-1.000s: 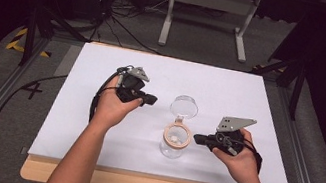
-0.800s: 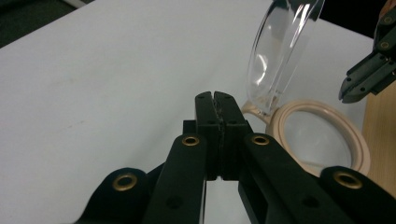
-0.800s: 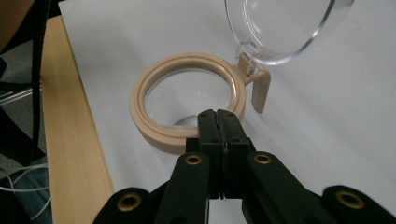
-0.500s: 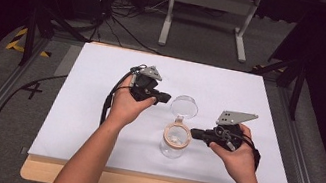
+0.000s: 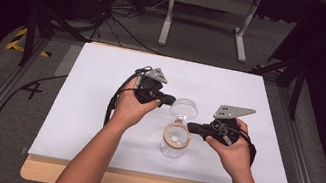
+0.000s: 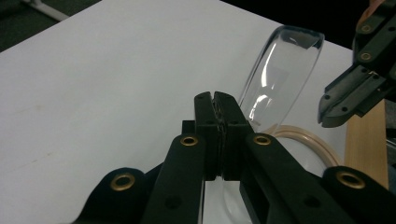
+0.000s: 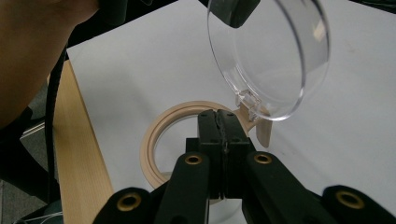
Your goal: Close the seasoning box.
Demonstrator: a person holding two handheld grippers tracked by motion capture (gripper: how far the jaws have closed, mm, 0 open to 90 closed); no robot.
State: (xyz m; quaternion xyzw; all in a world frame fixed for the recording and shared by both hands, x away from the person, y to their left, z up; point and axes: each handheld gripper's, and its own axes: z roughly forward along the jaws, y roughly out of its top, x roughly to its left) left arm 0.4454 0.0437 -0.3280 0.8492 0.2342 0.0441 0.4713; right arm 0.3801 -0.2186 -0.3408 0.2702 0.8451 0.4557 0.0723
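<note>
Clear jar [image 5: 173,144] with beige rim on white desk [image 5: 92,109], hinged lid [image 5: 184,108] raised, left tongs [image 5: 170,100] together beside lid, right tongs [image 5: 190,127] together at the rim

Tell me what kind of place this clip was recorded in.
Most likely a lab or studio rig for recording manipulation, not a home. A white table stands on grey carpet with loose cables and metal stand legs behind, dark surroundings, and a person works a clear hinged-lid jar with two handheld grippers.
</note>
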